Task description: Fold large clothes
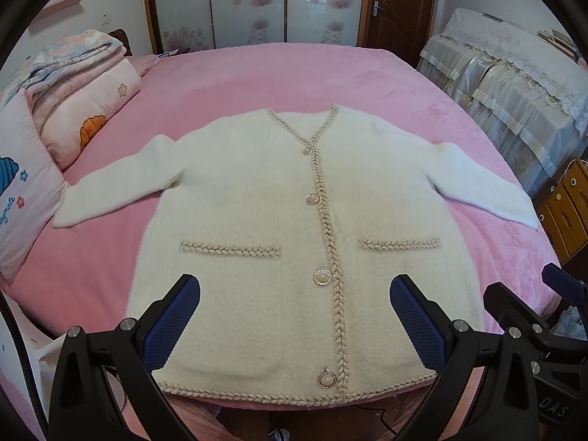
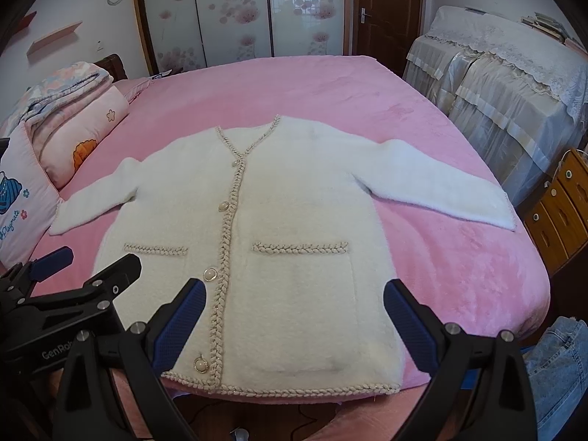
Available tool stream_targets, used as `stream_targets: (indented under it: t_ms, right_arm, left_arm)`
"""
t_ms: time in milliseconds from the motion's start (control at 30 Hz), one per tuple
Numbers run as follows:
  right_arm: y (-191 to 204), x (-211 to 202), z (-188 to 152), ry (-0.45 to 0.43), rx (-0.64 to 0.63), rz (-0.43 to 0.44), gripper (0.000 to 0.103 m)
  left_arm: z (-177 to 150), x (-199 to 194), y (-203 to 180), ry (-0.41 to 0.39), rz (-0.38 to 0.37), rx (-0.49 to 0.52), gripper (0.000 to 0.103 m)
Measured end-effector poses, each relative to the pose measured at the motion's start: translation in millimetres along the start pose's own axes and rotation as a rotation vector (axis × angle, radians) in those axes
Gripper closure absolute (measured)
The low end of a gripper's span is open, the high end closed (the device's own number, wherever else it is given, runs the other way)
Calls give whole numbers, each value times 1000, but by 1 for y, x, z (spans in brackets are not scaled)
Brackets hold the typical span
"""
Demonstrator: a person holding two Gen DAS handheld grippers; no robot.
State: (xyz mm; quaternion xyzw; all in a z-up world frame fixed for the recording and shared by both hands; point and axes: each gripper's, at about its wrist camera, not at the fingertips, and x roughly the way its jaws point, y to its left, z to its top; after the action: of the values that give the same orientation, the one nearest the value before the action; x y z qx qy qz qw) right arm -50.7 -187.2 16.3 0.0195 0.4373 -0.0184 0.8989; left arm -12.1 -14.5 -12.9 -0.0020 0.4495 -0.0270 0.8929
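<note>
A white fluffy cardigan [image 1: 264,198] with braided beige trim, pearl buttons and two pockets lies flat, front up, on a pink bed [image 1: 294,73], both sleeves spread out. It also shows in the right wrist view [image 2: 294,220]. My left gripper [image 1: 294,294] is open and empty, held above the cardigan's hem. My right gripper [image 2: 294,296] is open and empty above the hem too, just to the right of the left one. The right gripper also shows at the right edge of the left wrist view [image 1: 529,301]. The left gripper shows at the left of the right wrist view [image 2: 81,272].
Folded quilts and pillows [image 1: 70,110] are stacked at the bed's left side. Lace-covered furniture [image 1: 514,84] stands at the right, with a wooden cabinet [image 2: 562,205] nearer. Denim fabric [image 2: 558,367] lies at the bottom right. Wardrobe doors [image 1: 250,3] and a door [image 1: 400,3] are behind.
</note>
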Motion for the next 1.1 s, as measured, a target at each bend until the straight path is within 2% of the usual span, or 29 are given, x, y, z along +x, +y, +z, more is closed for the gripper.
stream_targets:
  t_ms: [633, 1100]
  right_arm:
    - [3, 4, 1, 7, -3, 7, 5]
    - [7, -2, 3, -12, -10, 21, 5]
  left_arm:
    - [3, 3, 0, 7, 5, -15, 1]
    - [6, -6, 4, -37, 18, -10, 1]
